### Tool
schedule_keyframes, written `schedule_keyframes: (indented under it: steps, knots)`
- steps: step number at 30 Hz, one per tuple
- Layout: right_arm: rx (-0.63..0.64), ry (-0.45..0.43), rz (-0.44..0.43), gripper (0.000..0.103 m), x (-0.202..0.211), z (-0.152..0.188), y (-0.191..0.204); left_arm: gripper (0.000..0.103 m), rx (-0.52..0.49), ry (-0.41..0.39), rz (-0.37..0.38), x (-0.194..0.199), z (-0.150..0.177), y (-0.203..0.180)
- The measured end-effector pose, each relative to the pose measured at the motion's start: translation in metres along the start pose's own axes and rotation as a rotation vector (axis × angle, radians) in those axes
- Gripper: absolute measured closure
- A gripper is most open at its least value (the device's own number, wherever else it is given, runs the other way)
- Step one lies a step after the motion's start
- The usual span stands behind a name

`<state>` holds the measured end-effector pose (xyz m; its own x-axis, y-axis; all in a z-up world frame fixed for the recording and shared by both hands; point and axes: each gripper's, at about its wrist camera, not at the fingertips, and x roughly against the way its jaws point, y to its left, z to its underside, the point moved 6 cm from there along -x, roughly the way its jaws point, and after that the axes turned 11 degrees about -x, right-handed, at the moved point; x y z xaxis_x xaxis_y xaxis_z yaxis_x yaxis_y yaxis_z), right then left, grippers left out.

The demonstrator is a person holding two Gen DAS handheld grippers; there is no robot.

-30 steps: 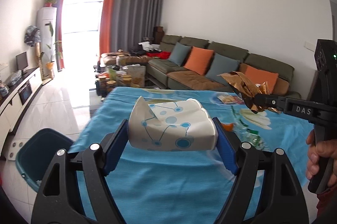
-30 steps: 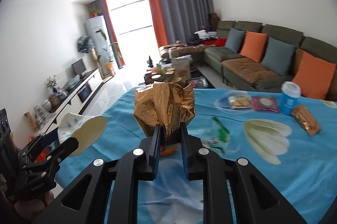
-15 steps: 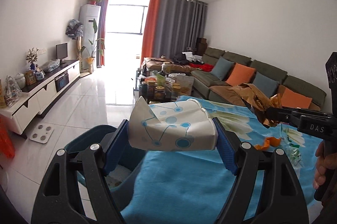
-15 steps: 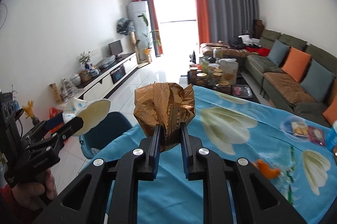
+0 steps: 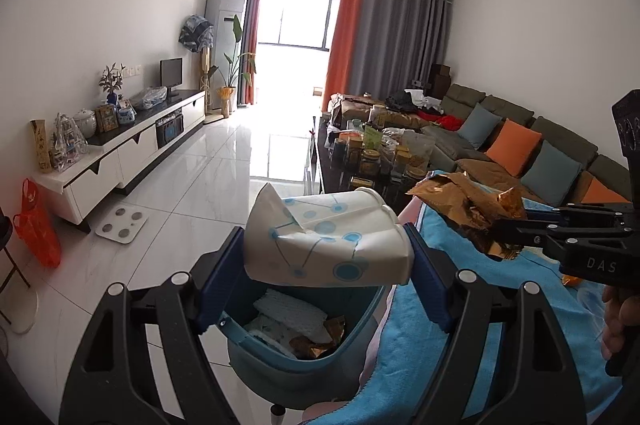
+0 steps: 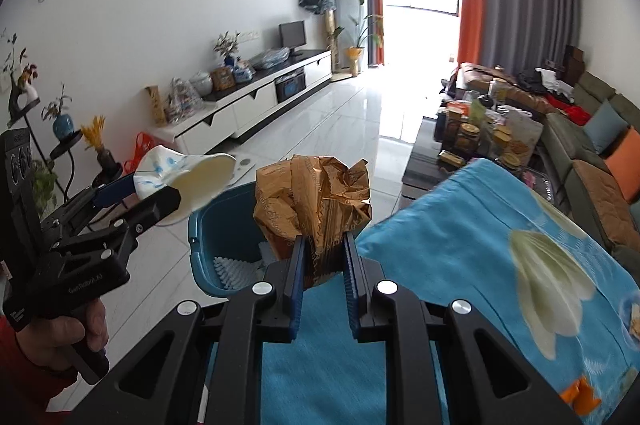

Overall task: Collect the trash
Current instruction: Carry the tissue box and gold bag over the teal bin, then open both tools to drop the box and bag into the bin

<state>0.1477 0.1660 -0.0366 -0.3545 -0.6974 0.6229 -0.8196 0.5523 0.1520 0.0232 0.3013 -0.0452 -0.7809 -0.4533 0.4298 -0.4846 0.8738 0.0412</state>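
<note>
Trash bin (image 5: 304, 365) beside table edge — left claw (image 5: 328, 257) pinching cup (image 5: 324, 241), right claw (image 6: 322, 261) pinching wrapper (image 6: 316, 201)

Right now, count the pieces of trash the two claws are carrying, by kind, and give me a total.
Crushed paper cup, white with blue dots, in the left claw: 1
Crumpled gold wrapper, in the right claw: 1
Total: 2
</note>
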Motion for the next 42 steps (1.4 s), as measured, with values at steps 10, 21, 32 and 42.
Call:
schedule_keyframes:
  steps: [10,21,32,42]
  knots:
    - [0.06,0.104,-0.015,0.086,-0.059,-0.007,0.016,0.026,0.029,0.095,0.007,-0.043,0.021,0.021]
    - [0.133,0.215,-0.008,0.085,-0.117,-0.007,0.031,0.026,0.042,0.211,0.004,-0.096,0.062,0.043]
    - [0.174,0.294,0.033,0.081,-0.16,-0.007,0.038,0.026,-0.02,0.267,0.026,-0.136,0.075,0.025]
    - [0.169,0.287,0.015,0.05,-0.167,-0.013,0.048,0.016,-0.035,0.298,0.009,-0.165,0.082,0.031]
